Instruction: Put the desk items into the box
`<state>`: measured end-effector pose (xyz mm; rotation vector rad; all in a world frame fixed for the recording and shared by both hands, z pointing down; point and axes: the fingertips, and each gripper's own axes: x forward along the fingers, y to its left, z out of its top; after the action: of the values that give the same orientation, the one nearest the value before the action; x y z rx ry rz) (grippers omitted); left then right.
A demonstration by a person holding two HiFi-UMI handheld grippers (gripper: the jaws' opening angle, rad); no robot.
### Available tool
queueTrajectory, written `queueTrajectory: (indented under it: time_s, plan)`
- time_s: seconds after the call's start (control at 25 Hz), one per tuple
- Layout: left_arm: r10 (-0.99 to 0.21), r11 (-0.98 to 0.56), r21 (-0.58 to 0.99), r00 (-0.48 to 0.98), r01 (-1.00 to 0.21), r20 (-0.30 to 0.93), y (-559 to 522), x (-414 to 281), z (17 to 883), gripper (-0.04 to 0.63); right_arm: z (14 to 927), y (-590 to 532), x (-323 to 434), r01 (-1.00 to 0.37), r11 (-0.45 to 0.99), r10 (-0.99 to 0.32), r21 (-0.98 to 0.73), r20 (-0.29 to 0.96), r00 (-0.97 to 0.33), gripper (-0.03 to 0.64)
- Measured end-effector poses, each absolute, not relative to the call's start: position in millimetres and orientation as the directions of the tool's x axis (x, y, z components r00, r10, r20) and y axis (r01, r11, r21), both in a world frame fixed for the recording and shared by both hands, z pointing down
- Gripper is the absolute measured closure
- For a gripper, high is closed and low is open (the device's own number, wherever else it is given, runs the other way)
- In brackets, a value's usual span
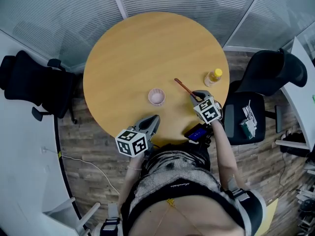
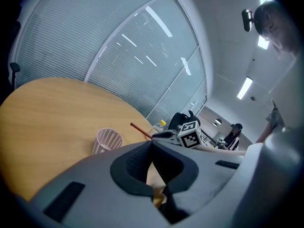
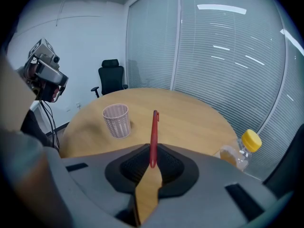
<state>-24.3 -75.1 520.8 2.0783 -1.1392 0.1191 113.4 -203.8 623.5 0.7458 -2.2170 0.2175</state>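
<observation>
Nearest, at the lower centre of the head view, the left tongs [image 1: 155,118] are seen closed on nothing, pads pressed together, held over the near edge of the counter [image 1: 138,43]. Just to the right, the right tongs [image 1: 196,95] are clamped on the red pen [image 1: 185,87]. It is gripped by its near end and juts towards the upper left of the frame. Whether its far tip touches the wood cannot be told.

Left of the pen tip and apart from it, the pink mesh cup [image 1: 156,97] stands upright. No other container is on show, so it is taken as the box.

Now the drop is to be set up. The pen should be carried over the cup's mouth, tipped point-down and lowered inside the rim before the pads are opened, since so light a cup could be toppled by a sideways touch. It could be steadied by the left tongs.

Further right, a yellow-capped bottle [image 1: 213,77] stands near the counter's edge, likely to be collected afterwards. Beyond, only bare wood and blinds are seen.
</observation>
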Motion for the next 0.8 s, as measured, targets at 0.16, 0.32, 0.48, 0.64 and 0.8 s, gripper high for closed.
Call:
queueTrajectory:
  time_s: [0.16,0.32,0.48,0.64,0.8]
  plan:
    - [-0.693,-0.315,0.564,0.591,-0.763,0.413,-77.3,-27.4,521.7,0.577,614.0,-199.6,107.8,-0.560,0.825,-0.434,0.076,0.719,-0.543,0.557]
    - [-0.699,-0.310,0.562,0.585,-0.767,0.413,-80.1,-30.5,521.4,0.577,600.9,-197.0,102.3,-0.561,0.825,-0.440,0.071,0.704,-0.558,0.557]
    - [-0.700,-0.311,0.557,0.582,-0.770,0.414,-83.5,-32.0,522.3,0.577,587.4,-196.1,96.9,-0.569,0.820,-0.448,0.058,0.685,-0.575,0.557]
    - [-0.694,-0.317,0.543,0.581,-0.777,0.426,-85.3,-30.0,523.7,0.577,570.8,-196.3,94.1,-0.583,0.811,-0.466,0.051,0.658,-0.591,0.557]
    - [-0.692,-0.317,0.544,0.581,-0.777,0.428,-86.6,-28.5,525.6,0.577,556.4,-192.8,88.7,-0.597,0.801,-0.476,0.028,0.635,-0.608,0.557]
